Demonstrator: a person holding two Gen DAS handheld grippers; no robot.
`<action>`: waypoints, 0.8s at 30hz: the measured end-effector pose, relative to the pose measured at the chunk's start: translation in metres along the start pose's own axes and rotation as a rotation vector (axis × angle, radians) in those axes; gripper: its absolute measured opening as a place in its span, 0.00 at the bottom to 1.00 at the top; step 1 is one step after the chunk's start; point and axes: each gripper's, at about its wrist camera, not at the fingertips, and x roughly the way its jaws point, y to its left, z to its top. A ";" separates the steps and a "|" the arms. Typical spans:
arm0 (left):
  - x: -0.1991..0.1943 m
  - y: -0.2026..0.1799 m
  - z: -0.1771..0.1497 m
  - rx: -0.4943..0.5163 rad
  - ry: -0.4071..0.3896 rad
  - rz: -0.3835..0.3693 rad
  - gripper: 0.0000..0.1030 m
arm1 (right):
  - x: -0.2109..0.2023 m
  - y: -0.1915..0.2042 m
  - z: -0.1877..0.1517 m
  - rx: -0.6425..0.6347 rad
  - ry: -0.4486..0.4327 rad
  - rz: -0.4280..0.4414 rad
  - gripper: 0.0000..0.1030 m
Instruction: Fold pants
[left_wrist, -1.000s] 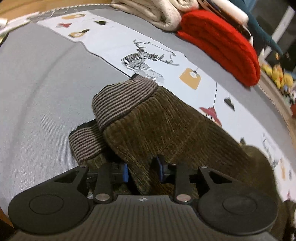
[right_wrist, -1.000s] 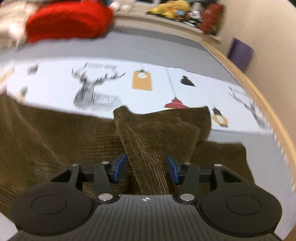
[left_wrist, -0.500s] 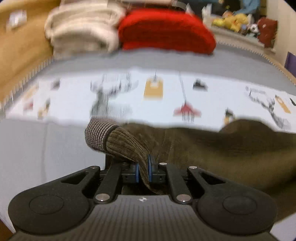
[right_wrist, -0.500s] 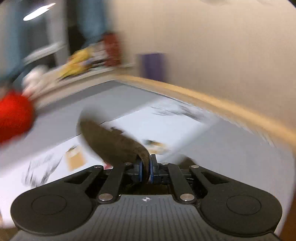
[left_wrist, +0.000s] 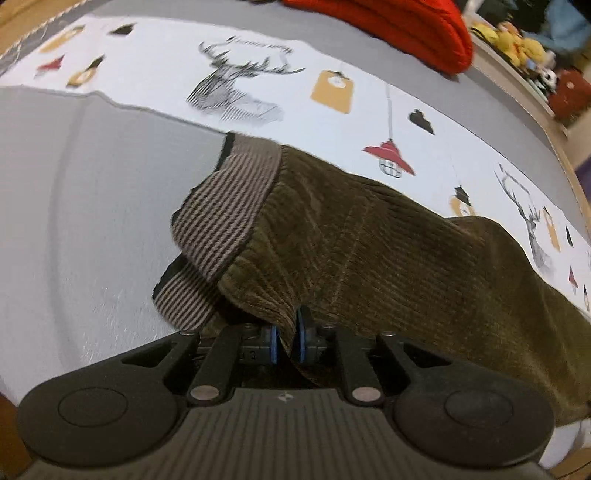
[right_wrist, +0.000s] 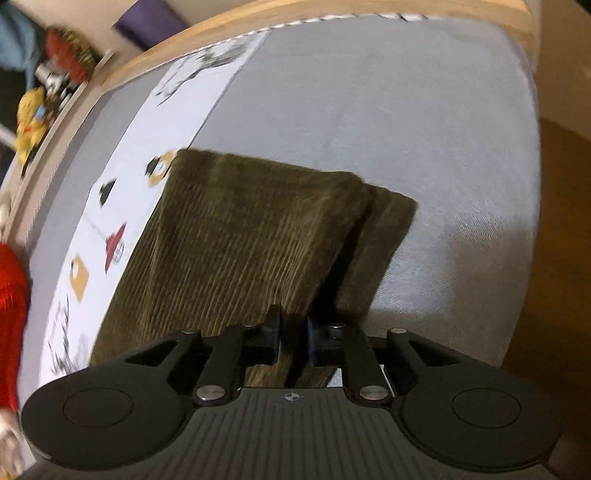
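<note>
The left gripper (left_wrist: 287, 341) points steeply down, its jaws easing apart while the blue pads (left_wrist: 274, 341) pinch a fold of the pants (left_wrist: 351, 236). The right gripper (right_wrist: 293, 341) likewise has its jaws opening, with a strip of the cloth between them.

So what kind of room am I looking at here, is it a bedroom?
Probably a bedroom: the brown corduroy pants lie on a grey bed cover with a deer-print white strip, a red folded blanket sits behind, and soft toys fill a side shelf.
</note>
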 end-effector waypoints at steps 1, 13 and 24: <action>0.000 0.001 0.000 -0.006 0.005 0.003 0.14 | 0.003 -0.001 0.002 0.014 -0.003 -0.003 0.17; -0.012 0.007 -0.005 0.008 -0.008 0.011 0.06 | -0.042 0.029 0.013 -0.160 -0.360 0.095 0.06; -0.011 0.032 0.002 -0.108 0.022 0.003 0.32 | -0.004 0.008 0.006 -0.121 -0.124 -0.227 0.10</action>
